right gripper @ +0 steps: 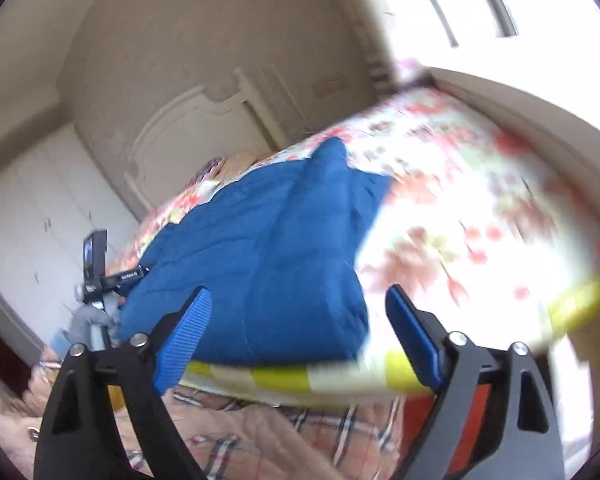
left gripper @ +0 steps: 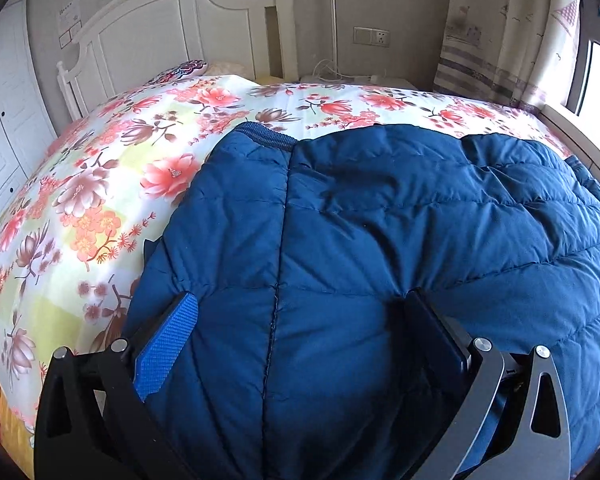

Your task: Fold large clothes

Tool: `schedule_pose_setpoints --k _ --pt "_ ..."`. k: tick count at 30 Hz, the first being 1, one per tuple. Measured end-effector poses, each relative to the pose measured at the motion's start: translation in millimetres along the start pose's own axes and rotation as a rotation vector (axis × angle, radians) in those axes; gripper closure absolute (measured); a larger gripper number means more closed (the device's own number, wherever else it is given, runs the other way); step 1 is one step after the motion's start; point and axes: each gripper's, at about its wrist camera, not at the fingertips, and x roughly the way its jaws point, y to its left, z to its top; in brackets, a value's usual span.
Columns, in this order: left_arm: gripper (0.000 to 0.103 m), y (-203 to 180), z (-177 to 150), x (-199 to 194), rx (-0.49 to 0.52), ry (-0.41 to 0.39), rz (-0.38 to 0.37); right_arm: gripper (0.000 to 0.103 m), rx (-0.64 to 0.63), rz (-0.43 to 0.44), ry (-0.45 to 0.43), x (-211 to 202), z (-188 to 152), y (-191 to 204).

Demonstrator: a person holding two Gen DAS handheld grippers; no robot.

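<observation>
Left wrist view first: the left gripper (left gripper: 300, 312) sits right against the blue jacket (left gripper: 380, 220), fingers spread wide with a padded bulge between them — whether they pinch it I cannot tell. Beyond, the jacket runs across the floral bed (left gripper: 100, 184) toward the headboard. The right gripper (right gripper: 300, 320) hangs wide and empty off the bed's near edge — the jacket lies ahead, so the left is nearer.

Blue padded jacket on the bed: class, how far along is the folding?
Done: the blue padded jacket lies on the floral bedspread, apparently doubled over. In hand: the left gripper straddles its near edge, open. The right gripper is open, holding nothing. Left: the final folds.
</observation>
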Motion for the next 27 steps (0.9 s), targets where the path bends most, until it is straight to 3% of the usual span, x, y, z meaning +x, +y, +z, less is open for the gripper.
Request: schedule_pose_setpoints --k 2,5,13,15,18,20,22,23,24,25,26,27 --pt "0.004 0 0 0 -0.002 0.002 -0.003 0.024 0.079 0.039 0.004 -9 -21 -10" --pt "0.004 0 0 0 0.000 0.000 0.000 0.024 0.108 0.111 0.039 2 -34 -8" --pt "0.004 -2 1 0 -0.003 -0.002 -0.005 0.023 0.088 0.122 0.116 57 -34 19" --pt "0.004 -1 1 0 -0.005 -0.003 -0.007 0.022 0.082 0.104 0.112 67 -30 26" --pt "0.004 -3 1 0 -0.004 -0.004 -0.005 0.020 0.184 0.077 0.078 85 -17 25" --pt "0.004 -2 1 0 -0.005 -0.008 -0.007 0.007 0.248 -0.024 0.042 92 -11 35" --pt "0.004 -2 1 0 -0.006 -0.011 -0.010 0.003 0.273 -0.099 0.016 99 -8 45" --pt "0.004 -2 0 0 -0.007 -0.013 -0.011 0.005 0.270 -0.138 0.003 103 -7 51" --pt "0.004 -2 0 0 -0.007 -0.015 -0.012 0.009 0.274 -0.106 -0.008 106 -6 52" --pt "0.004 -2 0 0 -0.008 -0.015 -0.013 0.039 0.302 -0.074 -0.027 106 -7 48" --pt "0.004 -2 0 -1 -0.010 -0.015 -0.013 0.055 0.339 -0.036 -0.055 104 -9 41" --pt "0.004 -3 2 -2 -0.009 -0.017 -0.004 0.059 0.337 -0.006 -0.065 101 -9 38"
